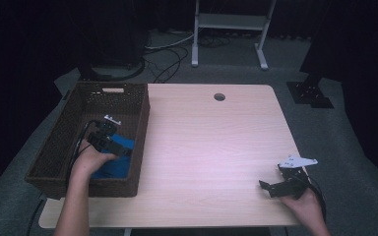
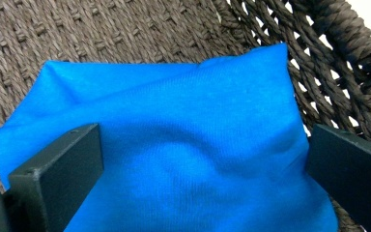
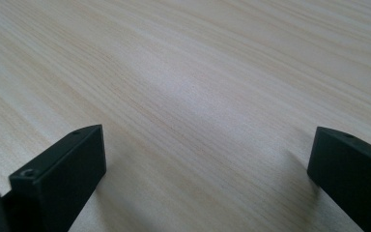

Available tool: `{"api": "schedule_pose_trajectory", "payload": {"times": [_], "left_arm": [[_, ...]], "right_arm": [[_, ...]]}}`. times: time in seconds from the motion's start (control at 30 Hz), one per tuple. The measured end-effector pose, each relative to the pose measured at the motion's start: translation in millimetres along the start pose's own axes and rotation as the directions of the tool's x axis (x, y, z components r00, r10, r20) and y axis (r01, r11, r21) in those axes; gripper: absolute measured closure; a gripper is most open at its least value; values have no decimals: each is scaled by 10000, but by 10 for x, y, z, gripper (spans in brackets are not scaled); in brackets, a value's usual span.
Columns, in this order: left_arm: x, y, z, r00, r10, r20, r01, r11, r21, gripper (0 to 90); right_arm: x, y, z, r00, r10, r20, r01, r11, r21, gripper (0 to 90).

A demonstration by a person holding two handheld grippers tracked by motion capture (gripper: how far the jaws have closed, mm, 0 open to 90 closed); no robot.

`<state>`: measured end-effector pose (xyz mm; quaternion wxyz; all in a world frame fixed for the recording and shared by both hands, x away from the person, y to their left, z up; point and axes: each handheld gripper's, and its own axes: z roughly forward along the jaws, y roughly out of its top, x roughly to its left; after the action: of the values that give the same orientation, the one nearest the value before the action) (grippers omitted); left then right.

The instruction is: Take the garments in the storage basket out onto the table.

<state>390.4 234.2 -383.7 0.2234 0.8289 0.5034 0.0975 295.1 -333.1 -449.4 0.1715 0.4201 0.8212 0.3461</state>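
One blue cloth point(image 2: 183, 145) is lying folded in the one woven basket point(image 1: 61, 142), directly under and ahead of the left gripper point(image 1: 109, 140), whose jaws are standing wide apart over it, holding nothing. In the left gripper view the cloth's long axis is running across the jaws, its far corner resting against the basket wall point(image 2: 319, 72) just beyond the one jaw. The right gripper point(image 1: 280, 184) is hovering well apart, over the bare wooden table point(image 3: 198, 87) near its nearer edge, jaws also spread wide and empty, with open tabletop stretching ahead of them.
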Motion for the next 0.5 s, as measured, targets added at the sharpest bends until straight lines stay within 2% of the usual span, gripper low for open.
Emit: {"api": "schedule_pose_trajectory", "payload": {"times": [0.3, 0.5], "left_arm": [[-16, 6, 38, 9999, 83, -70, -80, 9993, 356, 2], [-16, 4, 54, 9999, -15, -105, 20, 9987, 504, 2]], "right_arm": [[0, 0, 0, 10000, -2, 3, 2, 10000, 3, 0], [0, 0, 0, 10000, -3, -1, 3, 10000, 2, 0]]}}
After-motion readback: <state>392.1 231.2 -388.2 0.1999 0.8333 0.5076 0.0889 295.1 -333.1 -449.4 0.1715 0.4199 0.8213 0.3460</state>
